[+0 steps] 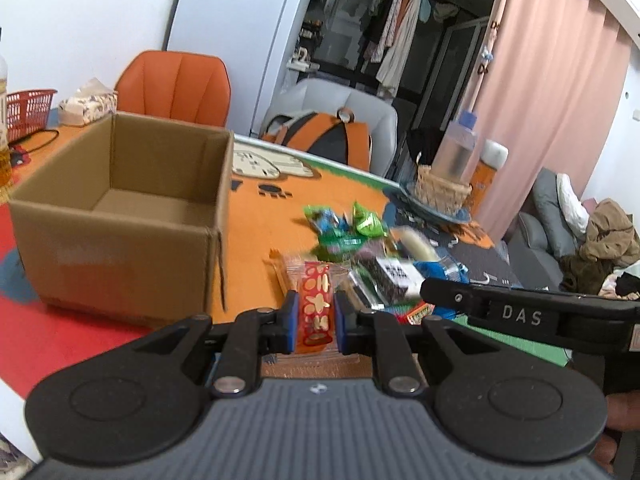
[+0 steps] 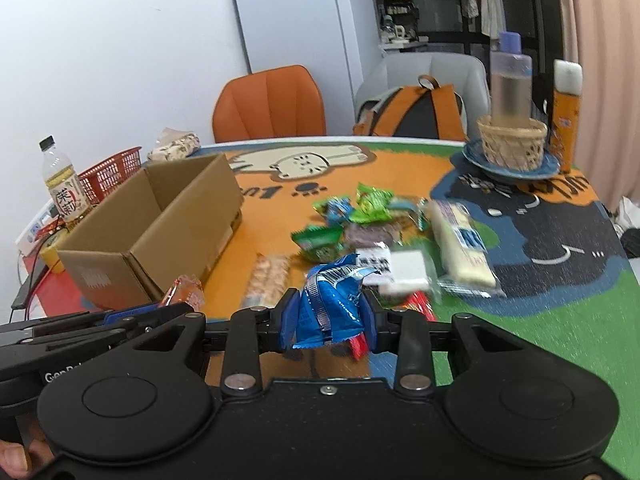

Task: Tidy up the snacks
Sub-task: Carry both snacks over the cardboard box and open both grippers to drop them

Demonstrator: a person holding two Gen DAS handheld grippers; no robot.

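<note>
Snacks: red packet (image 1: 316, 312) in left gripper (image 1: 314, 320), blue packet (image 2: 330, 312) in right gripper (image 2: 330, 316), fingers clenched; transfer underway; next, release both into cardboard box (image 1: 120, 216).

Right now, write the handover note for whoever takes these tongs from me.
Left tongs: shut on a red snack packet with a yellow flower print.
Right tongs: shut on a blue snack packet.
Cardboard box: open, to the left of the pile; what shows of its inside is bare.
Snack pile: green, blue and white packets lie loose on the orange cat mat.
Done: one packet gripped in each tongs.
Left: put both in the box, then clear the pile.
</note>
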